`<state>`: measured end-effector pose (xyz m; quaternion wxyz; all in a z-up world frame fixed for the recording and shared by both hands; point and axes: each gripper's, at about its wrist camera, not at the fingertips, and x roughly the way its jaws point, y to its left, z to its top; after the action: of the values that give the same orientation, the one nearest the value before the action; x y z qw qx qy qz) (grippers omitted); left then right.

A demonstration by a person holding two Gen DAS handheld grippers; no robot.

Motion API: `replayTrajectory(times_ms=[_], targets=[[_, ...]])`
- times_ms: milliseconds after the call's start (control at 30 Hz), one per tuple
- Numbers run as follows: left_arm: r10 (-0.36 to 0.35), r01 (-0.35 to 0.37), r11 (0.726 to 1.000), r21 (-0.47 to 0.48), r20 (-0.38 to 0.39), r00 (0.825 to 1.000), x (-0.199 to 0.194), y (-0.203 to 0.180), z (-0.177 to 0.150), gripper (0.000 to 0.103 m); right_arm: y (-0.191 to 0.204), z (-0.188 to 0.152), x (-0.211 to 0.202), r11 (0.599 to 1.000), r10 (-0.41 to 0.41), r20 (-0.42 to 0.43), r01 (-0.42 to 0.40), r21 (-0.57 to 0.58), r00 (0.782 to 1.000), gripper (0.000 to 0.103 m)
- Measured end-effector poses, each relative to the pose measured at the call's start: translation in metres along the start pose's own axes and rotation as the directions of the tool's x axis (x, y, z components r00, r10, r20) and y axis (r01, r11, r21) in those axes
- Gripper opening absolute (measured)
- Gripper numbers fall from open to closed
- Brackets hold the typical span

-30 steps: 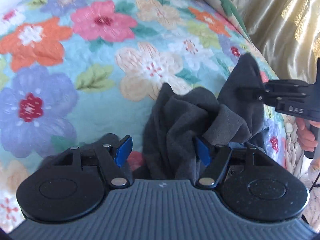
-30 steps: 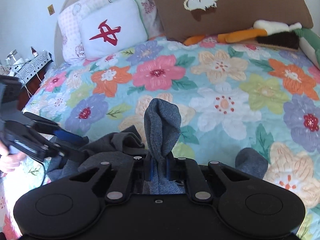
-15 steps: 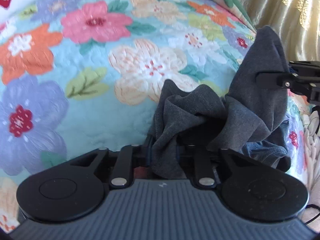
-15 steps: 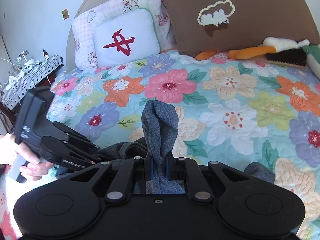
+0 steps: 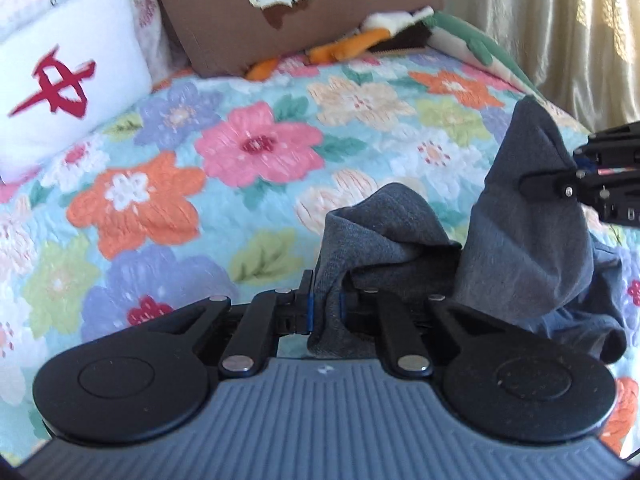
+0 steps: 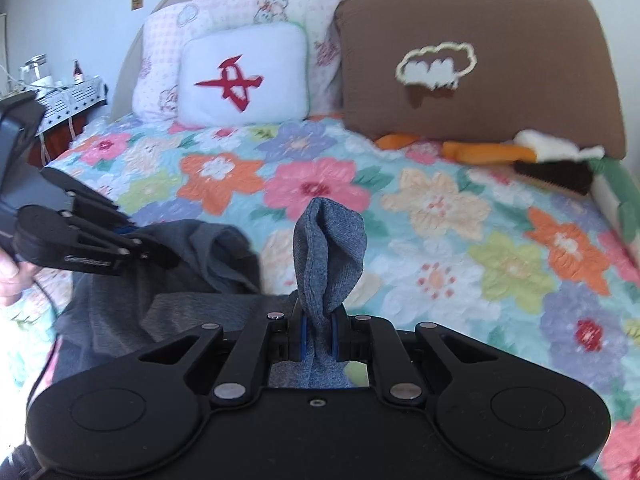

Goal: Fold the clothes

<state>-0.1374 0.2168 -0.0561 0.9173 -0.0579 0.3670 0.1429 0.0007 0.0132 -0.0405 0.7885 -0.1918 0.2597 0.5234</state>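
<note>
Left wrist view. The left gripper (image 5: 326, 308) has its jaws closing, and a fold of the grey garment (image 5: 376, 236) sits clamped between the blue pads. The cloth bunches up just ahead of the fingertips and runs off to the right of the gripper, where it rises in a tall peak. The right gripper (image 5: 532, 180) enters from the right edge of this view and pinches that peak near its top. Lower right of the left gripper, the rest of the garment sags in a loose dark lobe onto the floral quilt (image 5: 256, 148) of the bed. Far ahead lie a white cushion with a red mark (image 5: 64, 80), a brown pillow (image 5: 296, 12) and an orange plush toy (image 5: 348, 48). A pale curtain (image 5: 560, 20) hangs ahead to the right.

Right wrist view. The right gripper (image 6: 318, 336) is clamped on a narrow upright tab of the same grey garment (image 6: 328, 244), which stands straight up out of the closed jaws; more cloth shows below, behind the pads. To the left of this gripper the left gripper (image 6: 160, 256) reaches in, its tips buried in a slack fold of the cloth; a person's hand (image 6: 10, 280) holds its handle at the left edge. The garment hangs between the two grippers, above the quilt. A bedside stand with bottles (image 6: 68, 88) is at far left.
</note>
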Motion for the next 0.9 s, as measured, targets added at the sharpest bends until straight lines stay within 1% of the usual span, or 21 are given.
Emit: replayTrajectory(times_ms=[100, 167, 267, 300, 333, 367, 400, 433, 467, 500, 533, 600, 633, 700, 767, 833, 900], targets=[[0.036, -0.035, 0.999, -0.012, 0.067, 0.997, -0.004, 0.009, 0.015, 0.010, -0.010, 0.021, 0.001, 0.999, -0.045, 0.060, 0.044, 0.009, 0.997, 0.012], [0.066, -0.062, 0.997, -0.034, 0.115, 0.991, -0.007, 0.016, 0.027, 0.010, -0.016, 0.033, 0.003, 0.998, -0.069, 0.112, 0.068, 0.013, 0.991, 0.011], [0.107, -0.101, 0.994, -0.044, 0.193, 0.975, -0.009, 0.022, 0.045, 0.010, -0.024, 0.046, 0.009, 0.994, -0.105, 0.199, 0.099, 0.038, 0.974, 0.011], [0.119, -0.114, 0.993, -0.035, 0.203, 0.972, -0.007, 0.022, 0.049, 0.010, -0.028, 0.047, 0.013, 0.992, -0.126, 0.223, 0.115, 0.061, 0.967, 0.011], [0.129, -0.128, 0.992, -0.019, 0.202, 0.971, -0.002, 0.022, 0.052, 0.013, -0.031, 0.049, 0.017, 0.988, -0.147, 0.246, 0.130, 0.083, 0.958, 0.012], [0.133, -0.137, 0.990, 0.011, 0.174, 0.976, 0.006, 0.022, 0.054, 0.020, -0.035, 0.047, 0.024, 0.982, -0.173, 0.233, 0.150, 0.113, 0.957, 0.030], [0.152, -0.158, 0.986, 0.049, 0.113, 0.982, 0.019, 0.022, 0.053, 0.028, -0.039, 0.044, 0.031, 0.974, -0.200, 0.197, 0.173, 0.145, 0.960, 0.050], [0.187, -0.191, 0.979, 0.075, 0.055, 0.981, 0.030, 0.023, 0.049, 0.049, -0.042, 0.040, 0.039, 0.966, -0.223, 0.153, 0.197, 0.166, 0.963, 0.054], [0.224, -0.223, 0.970, 0.092, 0.004, 0.975, 0.040, 0.024, 0.043, 0.060, -0.045, 0.033, 0.045, 0.961, -0.236, 0.109, 0.215, 0.177, 0.966, 0.055], [0.235, -0.231, 0.968, 0.094, -0.028, 0.972, 0.046, 0.026, 0.036, 0.060, -0.048, 0.024, 0.051, 0.957, -0.237, 0.064, 0.222, 0.188, 0.969, 0.055], [0.226, -0.221, 0.971, 0.085, -0.044, 0.973, 0.049, 0.030, 0.027, 0.060, -0.051, 0.015, 0.057, 0.954, -0.233, 0.018, 0.225, 0.199, 0.972, 0.055], [0.186, -0.183, 0.982, 0.043, -0.077, 0.980, 0.050, 0.039, 0.011, 0.061, -0.060, 0.002, 0.067, 0.946, -0.210, -0.084, 0.225, 0.235, 0.974, 0.055], [0.176, -0.175, 0.984, 0.013, -0.098, 0.980, 0.051, 0.044, 0.004, 0.063, -0.065, -0.002, 0.070, 0.941, -0.191, -0.123, 0.218, 0.260, 0.974, 0.055], [0.157, -0.166, 0.985, -0.056, -0.135, 0.978, 0.054, 0.053, -0.006, 0.064, -0.070, -0.005, 0.071, 0.930, -0.150, -0.138, 0.187, 0.317, 0.979, 0.055], [0.124, -0.146, 0.979, -0.142, -0.158, 0.980, 0.056, 0.063, -0.013, 0.065, -0.071, -0.006, 0.071, 0.919, -0.109, -0.139, 0.153, 0.363, 0.984, 0.055], [0.090, -0.127, 0.971, -0.205, -0.183, 0.979, 0.057, 0.070, -0.015, 0.066, -0.064, -0.003, 0.072, 0.924, -0.070, -0.140, 0.118, 0.364, 0.988, 0.055], [0.064, -0.115, 0.966, -0.232, -0.215, 0.974, 0.059, 0.074, -0.014, 0.067, -0.054, 0.001, 0.073, 0.934, -0.034, -0.143, 0.082, 0.348, 0.989, 0.055]])
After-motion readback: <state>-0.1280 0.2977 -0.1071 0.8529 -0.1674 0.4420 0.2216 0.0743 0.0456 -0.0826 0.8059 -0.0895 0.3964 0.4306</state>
